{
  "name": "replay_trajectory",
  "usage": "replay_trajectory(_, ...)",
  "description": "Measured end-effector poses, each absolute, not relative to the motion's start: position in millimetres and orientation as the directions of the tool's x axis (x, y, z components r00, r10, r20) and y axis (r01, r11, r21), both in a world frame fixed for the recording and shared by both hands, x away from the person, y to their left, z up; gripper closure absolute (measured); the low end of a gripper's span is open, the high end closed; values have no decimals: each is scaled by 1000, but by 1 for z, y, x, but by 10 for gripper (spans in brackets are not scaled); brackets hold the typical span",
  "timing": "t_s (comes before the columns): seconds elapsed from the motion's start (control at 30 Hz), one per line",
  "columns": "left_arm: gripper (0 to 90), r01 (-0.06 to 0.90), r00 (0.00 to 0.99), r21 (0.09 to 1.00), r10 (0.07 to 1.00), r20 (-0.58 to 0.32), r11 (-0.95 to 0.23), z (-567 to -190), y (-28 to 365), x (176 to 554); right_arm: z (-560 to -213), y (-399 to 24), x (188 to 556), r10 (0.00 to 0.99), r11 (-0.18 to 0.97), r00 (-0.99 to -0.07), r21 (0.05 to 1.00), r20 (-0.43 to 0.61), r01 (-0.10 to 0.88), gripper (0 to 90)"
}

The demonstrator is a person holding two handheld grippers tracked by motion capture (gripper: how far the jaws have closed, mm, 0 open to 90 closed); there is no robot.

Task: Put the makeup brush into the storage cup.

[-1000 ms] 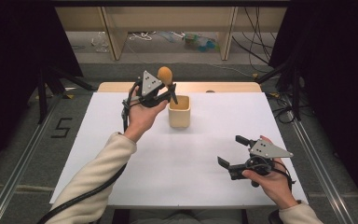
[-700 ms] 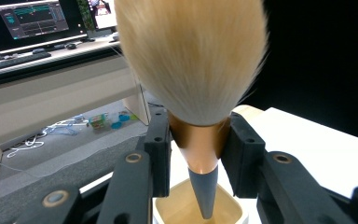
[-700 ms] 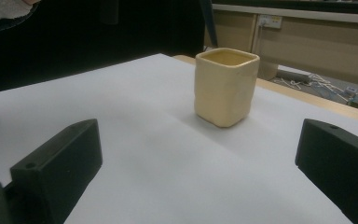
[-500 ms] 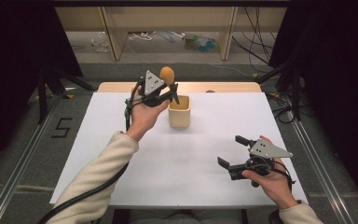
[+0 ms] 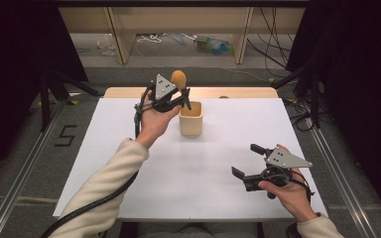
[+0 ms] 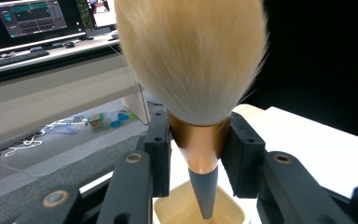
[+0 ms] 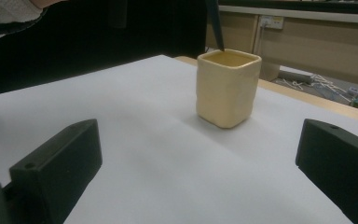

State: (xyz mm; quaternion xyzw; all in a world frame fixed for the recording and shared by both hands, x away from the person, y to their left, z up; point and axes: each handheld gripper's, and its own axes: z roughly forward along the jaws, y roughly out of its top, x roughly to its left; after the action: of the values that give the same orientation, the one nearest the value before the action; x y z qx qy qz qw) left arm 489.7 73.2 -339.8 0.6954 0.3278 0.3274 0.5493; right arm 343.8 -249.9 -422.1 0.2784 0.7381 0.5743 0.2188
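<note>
A cream square cup (image 5: 191, 119) (image 7: 226, 86) stands on the white table (image 5: 129, 163) near its far middle. Just above the cup, my left gripper (image 5: 182, 96) (image 6: 198, 144) is shut on a makeup brush (image 5: 179, 79) (image 6: 193, 60). The brush stands upright, its tan bristles on top and its dark pointed handle tip (image 6: 204, 196) (image 7: 216, 28) hanging over the cup's mouth. The jaws press on the copper ferrule. My right gripper (image 5: 245, 161) (image 7: 200, 163) rests low at the near right of the table, open and with nothing between its fingers, pointing toward the cup.
The wooden far edge of the table (image 5: 129, 92) shows behind the white sheet. Beyond it are wooden frame legs (image 5: 116, 34) and cables on the floor (image 5: 154, 38). Dark curtains flank both sides. A monitor and keyboard (image 6: 28, 23) stand on a desk far behind.
</note>
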Motion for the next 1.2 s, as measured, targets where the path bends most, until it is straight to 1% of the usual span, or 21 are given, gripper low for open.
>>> replay_trajectory(0.73, 657, 99, 564, 978, 820, 99, -186, -342, 69, 496, -422, -249, 340, 657, 169, -754, 973, 8, 158, 7)
replay_trajectory(0.8, 657, 99, 565, 977, 819, 101, -189, -342, 69, 497, -422, -249, 339, 651, 162, -758, 972, 23, 168, 7)
replay_trajectory(0.87, 657, 98, 563, 975, 819, 110, -199, -343, 68, 497, -422, -249, 340, 652, 158, -758, 976, 8, 146, 7)
replay_trajectory(1.0, 657, 99, 565, 975, 818, 111, -201, -345, 67, 499, -422, -250, 339, 655, 153, -755, 977, 13, 150, 7)
replay_trajectory(1.03, 657, 100, 565, 974, 818, 111, -201, -345, 67, 499, -422, -249, 338, 652, 145, -757, 973, 41, 178, 7)
replay_trajectory(1.1, 657, 102, 563, 974, 819, 109, -200, -345, 66, 499, -421, -251, 338, 661, 166, -751, 974, 8, 156, 7)
replay_trajectory(1.2, 657, 100, 566, 974, 817, 110, -201, -346, 66, 500, -421, -252, 338, 660, 164, -751, 974, 9, 156, 7)
